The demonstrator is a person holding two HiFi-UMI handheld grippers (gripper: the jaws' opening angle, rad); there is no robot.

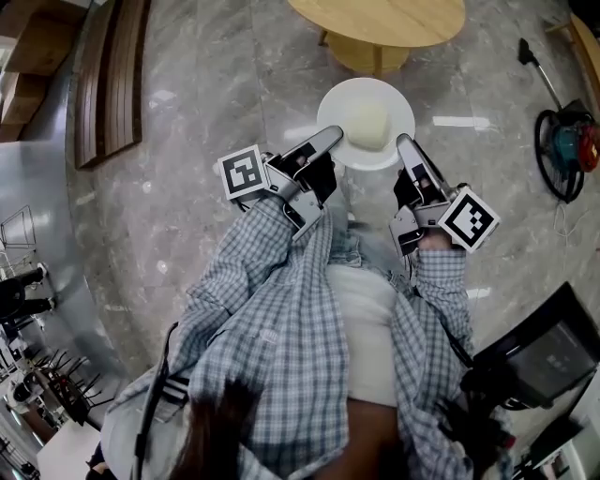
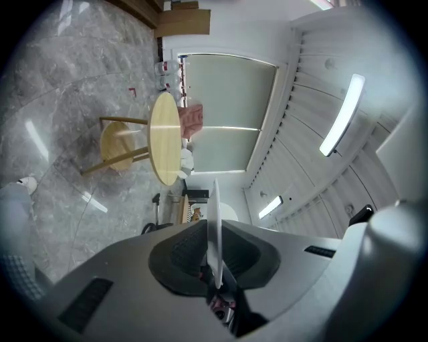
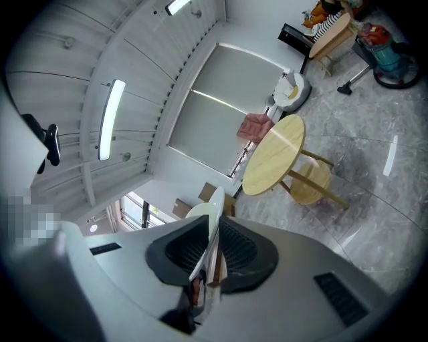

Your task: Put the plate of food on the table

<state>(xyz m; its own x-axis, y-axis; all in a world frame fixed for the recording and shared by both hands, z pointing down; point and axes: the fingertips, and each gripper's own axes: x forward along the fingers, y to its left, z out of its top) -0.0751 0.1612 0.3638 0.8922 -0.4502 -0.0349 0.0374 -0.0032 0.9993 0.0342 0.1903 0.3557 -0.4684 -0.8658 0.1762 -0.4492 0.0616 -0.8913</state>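
Round white plate [image 1: 339, 101] w/ pale yellowish block of food [image 1: 367, 124] on it hangs in the air over grey marble floor [image 1: 187, 187], in front of a person in a blue-white checked shirt [image 1: 281, 319]. Left gripper [image 1: 328, 141] pinches plate's left rim, right gripper [image 1: 405, 145] pinches the right rim. In both gripper views the thin white rim sits edge-on betw. the dark pads, jaws pressed onto it. Round light-wood table [image 1: 380, 23] stands ahead, just beyond plate's far edge in head view; plate not on it. Red & teal vacuum cleaner [image 1: 567, 150] on floor at right.
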